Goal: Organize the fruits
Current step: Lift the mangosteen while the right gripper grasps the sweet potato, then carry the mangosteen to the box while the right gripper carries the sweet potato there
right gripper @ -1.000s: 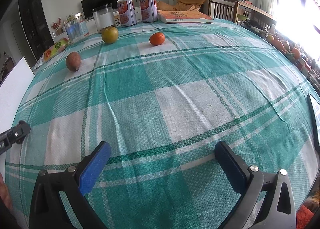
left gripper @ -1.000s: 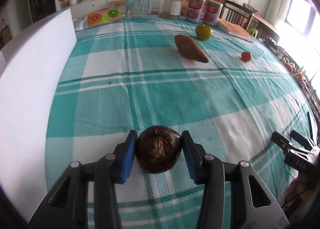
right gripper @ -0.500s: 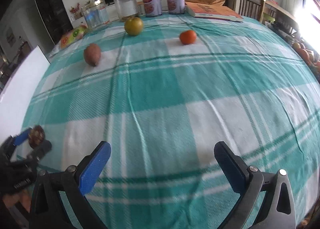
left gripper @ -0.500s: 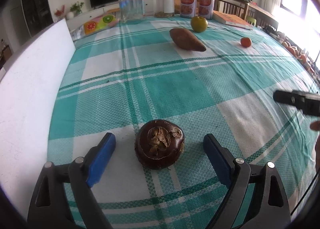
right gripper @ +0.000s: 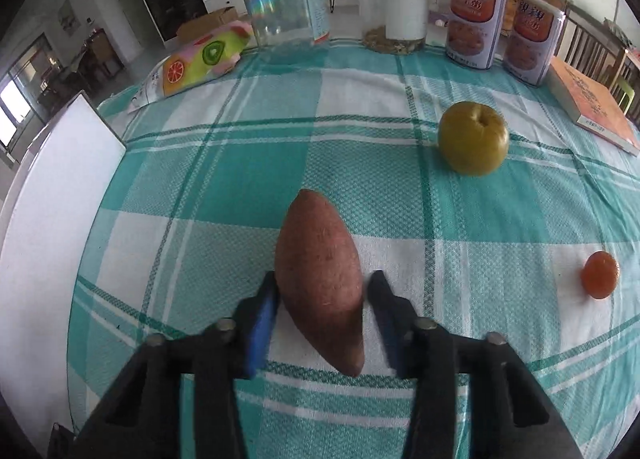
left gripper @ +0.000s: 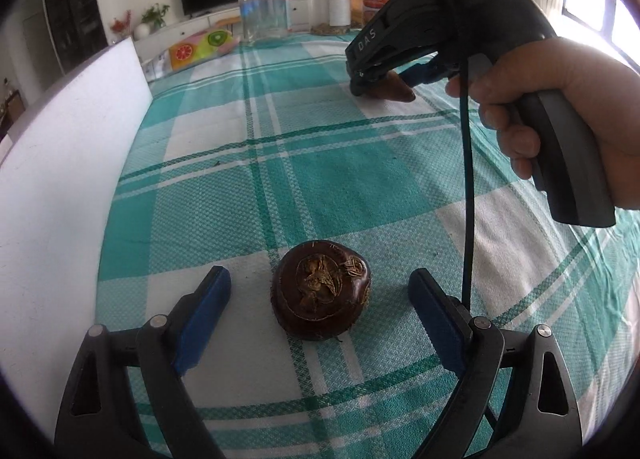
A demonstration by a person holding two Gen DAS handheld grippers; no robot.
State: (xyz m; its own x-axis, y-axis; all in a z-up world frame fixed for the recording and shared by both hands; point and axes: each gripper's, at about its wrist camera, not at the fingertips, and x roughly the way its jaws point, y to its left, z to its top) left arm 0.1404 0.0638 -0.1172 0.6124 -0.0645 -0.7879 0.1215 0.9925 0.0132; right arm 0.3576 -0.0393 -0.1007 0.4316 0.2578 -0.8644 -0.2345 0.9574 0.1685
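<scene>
A dark brown round fruit [left gripper: 321, 290] lies on the checked cloth between the fingers of my left gripper [left gripper: 320, 295], which is open and not touching it. My right gripper [right gripper: 322, 291] straddles a reddish-brown sweet potato [right gripper: 320, 271] lying on the cloth; its jaws stand close on both sides, with a small gap on the right. The right gripper also shows in the left wrist view [left gripper: 384, 85], over the sweet potato [left gripper: 394, 89]. A green apple [right gripper: 473, 138] and a small orange [right gripper: 599, 274] lie to the right.
A white board [left gripper: 60, 163] stands along the table's left edge. At the far edge stand a glass jar [right gripper: 286, 15], a clear canister [right gripper: 394, 13] and two cans [right gripper: 476, 19]. A fruit-print bag [right gripper: 200, 63] and a book [right gripper: 592, 107] lie there too.
My left gripper opened and let go of the dark fruit, which stays on the cloth. My right gripper travelled far across the table to the sweet potato and its jaws narrowed around it.
</scene>
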